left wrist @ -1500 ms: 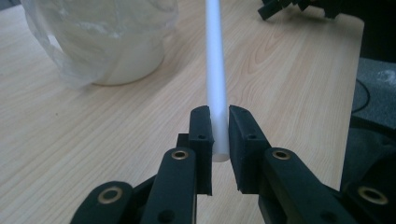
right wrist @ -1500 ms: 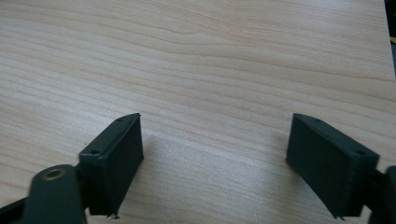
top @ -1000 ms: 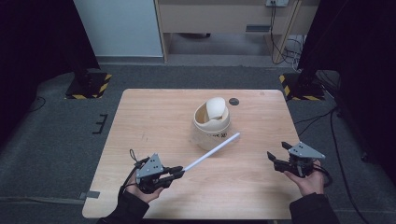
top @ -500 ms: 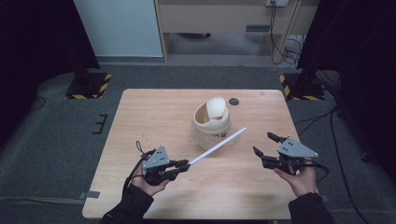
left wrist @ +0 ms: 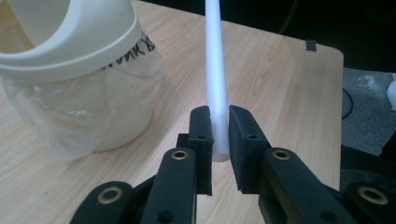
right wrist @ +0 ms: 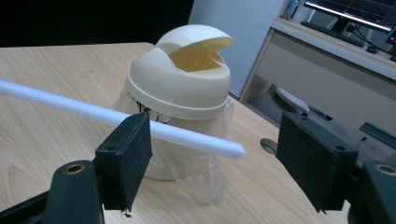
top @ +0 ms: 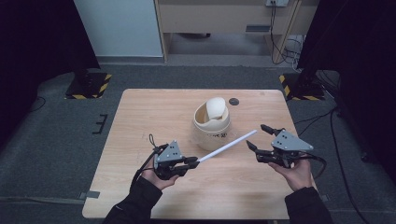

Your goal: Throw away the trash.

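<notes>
Pale wooden table (top: 140, 140) on grey carpet, with dark curtains at both sides. Near the table's middle stands a cream bin (top: 211, 122) with a domed swing lid and a clear plastic liner. The left gripper (top: 187, 163), held in the person's left hand, has its jaws clamped on one end of a long white rod (top: 227, 146), which slants up and away over the table, passing just in front of the bin. The right gripper (top: 258, 141) hovers at the rod's free end with its jaws spread wide, the tip lying between them, not touching. The step appears to be a two-handed hold or handover. To do it well, centre the open jaws on the rod before closing, and keep the left grip steady so the tip does not swing.
</notes>
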